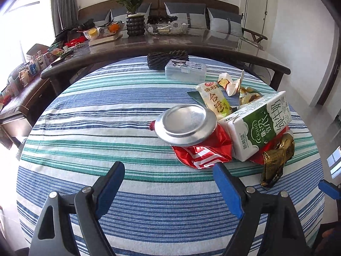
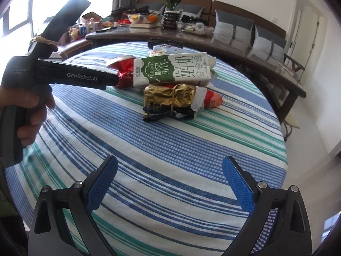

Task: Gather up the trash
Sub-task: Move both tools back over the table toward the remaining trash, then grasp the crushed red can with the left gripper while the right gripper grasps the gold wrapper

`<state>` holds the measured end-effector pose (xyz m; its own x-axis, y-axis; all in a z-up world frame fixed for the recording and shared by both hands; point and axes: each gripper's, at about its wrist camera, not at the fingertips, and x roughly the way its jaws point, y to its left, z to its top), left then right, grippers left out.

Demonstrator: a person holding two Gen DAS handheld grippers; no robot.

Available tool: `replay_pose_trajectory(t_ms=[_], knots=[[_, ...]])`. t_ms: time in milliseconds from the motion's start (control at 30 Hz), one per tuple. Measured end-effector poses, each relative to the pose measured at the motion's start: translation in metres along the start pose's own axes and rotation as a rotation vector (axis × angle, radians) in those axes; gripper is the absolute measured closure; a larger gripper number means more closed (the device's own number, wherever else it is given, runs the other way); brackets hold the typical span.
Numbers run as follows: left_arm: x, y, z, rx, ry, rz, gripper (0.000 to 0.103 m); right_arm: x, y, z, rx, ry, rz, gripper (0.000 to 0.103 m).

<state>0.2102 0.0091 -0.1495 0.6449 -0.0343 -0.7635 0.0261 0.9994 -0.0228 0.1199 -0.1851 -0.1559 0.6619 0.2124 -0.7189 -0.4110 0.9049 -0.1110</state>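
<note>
A: Trash sits in one heap on the striped cloth (image 1: 106, 128) over the worktop, right of centre in the left wrist view. Crushed red can (image 1: 191, 136), its dull silver round base turned toward the camera, metal creased and glossy.

B: Leaning on it, a green-and-white milk carton (image 1: 257, 123), boxy, card faces, lying on its side. Under its near end, a crumpled gold foil wrapper (image 1: 277, 160), shiny and wrinkled.

A: Behind the carton, a pale snack packet (image 1: 215, 100) with printed characters, then torn white paper wrappers (image 1: 230, 83). Farther back, a clear plastic box (image 1: 185, 71), rectangular, and a black mesh object (image 1: 162, 60) at the cloth's far edge.

B: Left gripper (image 1: 168, 170): jaws wide apart, blue textured pads, nothing between them, just short of the can.

A: Right gripper (image 2: 170, 168): jaws also spread, holding nothing, over bare cloth with the heap well ahead. From the right wrist view the left gripper's black body crosses toward the can.
</note>
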Motion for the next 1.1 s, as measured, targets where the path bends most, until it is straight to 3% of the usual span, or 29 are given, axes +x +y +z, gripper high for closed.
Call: replay_pose_trajectory(t_ms=[167,267,333,400,500,600,767,967,1033,1100], knots=[[-0.01,0.043,-0.009,-0.026,-0.001,0.074,0.016,0.001,-0.001,0.002,0.011,0.006,-0.005,0.004],[-0.02,0.048,-0.014,-0.047,-0.008,-0.056,0.016,0.003,-0.003,0.003,0.031,0.009,0.005,0.004],[-0.025,0.033,-0.015,-0.019,-0.013,-0.148,0.016,0.006,-0.003,0.004,0.039,0.014,0.011,0.004],[-0.025,0.007,-0.014,0.045,-0.016,-0.175,0.016,0.008,-0.002,0.004,0.041,0.019,0.012,0.004],[-0.016,-0.025,-0.01,0.114,-0.013,-0.166,0.016,0.011,-0.002,0.004,0.054,0.026,0.017,0.004],[-0.005,-0.036,-0.002,0.108,-0.015,-0.137,0.016,0.011,-0.002,0.004,0.061,0.025,0.021,0.004],[0.007,-0.009,0.007,-0.018,0.006,-0.106,0.015,0.01,-0.003,0.005,0.061,0.021,0.019,0.004],[-0.007,0.037,-0.001,-0.06,-0.002,-0.025,0.015,0.008,-0.006,0.01,0.072,0.008,0.025,0.004],[-0.014,0.048,-0.005,-0.062,-0.008,-0.039,0.015,0.007,-0.004,0.011,0.07,0.005,0.026,0.004],[-0.015,0.049,-0.006,-0.044,-0.012,-0.11,0.015,0.007,-0.003,0.011,0.065,0.003,0.025,0.004]])
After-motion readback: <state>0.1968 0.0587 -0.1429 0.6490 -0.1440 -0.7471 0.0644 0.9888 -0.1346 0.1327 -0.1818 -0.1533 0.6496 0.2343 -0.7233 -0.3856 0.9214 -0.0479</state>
